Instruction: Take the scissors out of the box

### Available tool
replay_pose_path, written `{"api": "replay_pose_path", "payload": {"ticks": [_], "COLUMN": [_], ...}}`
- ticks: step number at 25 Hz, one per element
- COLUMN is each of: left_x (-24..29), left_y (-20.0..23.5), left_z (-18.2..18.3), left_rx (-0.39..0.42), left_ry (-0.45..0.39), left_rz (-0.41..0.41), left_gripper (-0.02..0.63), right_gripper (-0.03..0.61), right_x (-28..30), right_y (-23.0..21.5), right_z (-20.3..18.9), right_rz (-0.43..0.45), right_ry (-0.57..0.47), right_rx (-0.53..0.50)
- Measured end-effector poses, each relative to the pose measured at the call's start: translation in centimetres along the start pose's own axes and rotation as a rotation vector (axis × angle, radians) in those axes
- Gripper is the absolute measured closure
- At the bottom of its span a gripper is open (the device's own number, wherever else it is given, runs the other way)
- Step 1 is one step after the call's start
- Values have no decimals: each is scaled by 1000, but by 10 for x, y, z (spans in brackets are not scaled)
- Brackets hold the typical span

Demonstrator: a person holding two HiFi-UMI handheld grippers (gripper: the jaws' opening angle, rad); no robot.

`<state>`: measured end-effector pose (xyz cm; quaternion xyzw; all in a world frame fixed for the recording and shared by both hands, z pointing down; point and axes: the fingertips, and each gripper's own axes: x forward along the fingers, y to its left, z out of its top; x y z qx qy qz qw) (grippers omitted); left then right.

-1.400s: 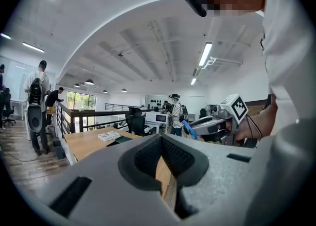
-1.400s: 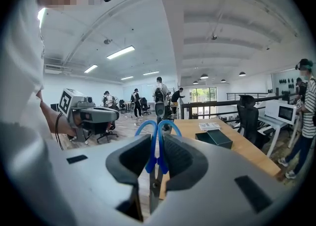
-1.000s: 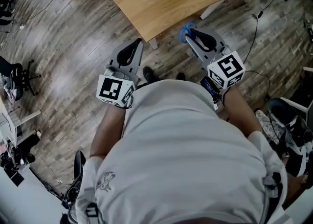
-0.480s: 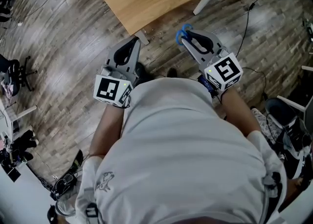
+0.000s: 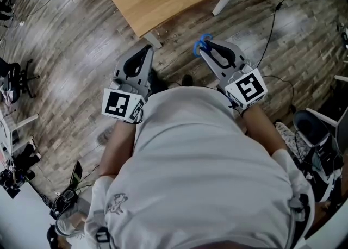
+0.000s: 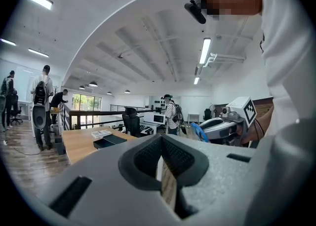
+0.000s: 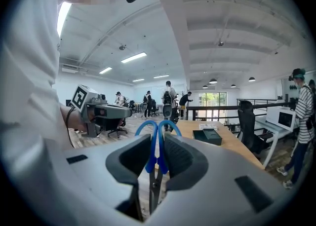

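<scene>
The right claw [image 7: 157, 143] is clamped on the scissors [image 7: 158, 156]. Its pads pinch the blue handles just above the blades, and the loops stick out past its tip. The blades run back between the jaws, and we lose their points behind the claw's own body. In the head view we see only the blue loops beyond the tip, because the claw's top covers the grip itself.

The left claw [image 6: 160, 141] has its jaws drawn together at the tip, with nothing between them. A sliver of wood shows through the slit below.

The dark box [image 7: 207, 136] sits on the table [image 7: 232, 146], ahead of the right claw and off to its right, well apart from the scissors. The head view does not show it. There the person's shirt [image 5: 201, 166] covers much of both arms behind the claws.
</scene>
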<state>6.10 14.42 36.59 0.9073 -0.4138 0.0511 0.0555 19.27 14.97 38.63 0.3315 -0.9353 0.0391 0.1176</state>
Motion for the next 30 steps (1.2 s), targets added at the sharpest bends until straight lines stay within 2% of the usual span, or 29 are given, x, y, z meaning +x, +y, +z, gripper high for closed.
{"api": "replay_pose_path", "payload": {"ticks": [14,30], "left_x": [1,10], "left_y": [-9,-17], "left_z": [0,6], "left_rx": [4,17], "left_ry": [-10,-18], "left_rz": [26,-6], "left_gripper": [609,609], "right_gripper": [486,486], "right_x": [-13,-18], "right_y": [3,0], "right_z": [-5,1], "right_rz": [8,-2], "right_ry": [-44,-64], "right_rx": [-4,-2]}}
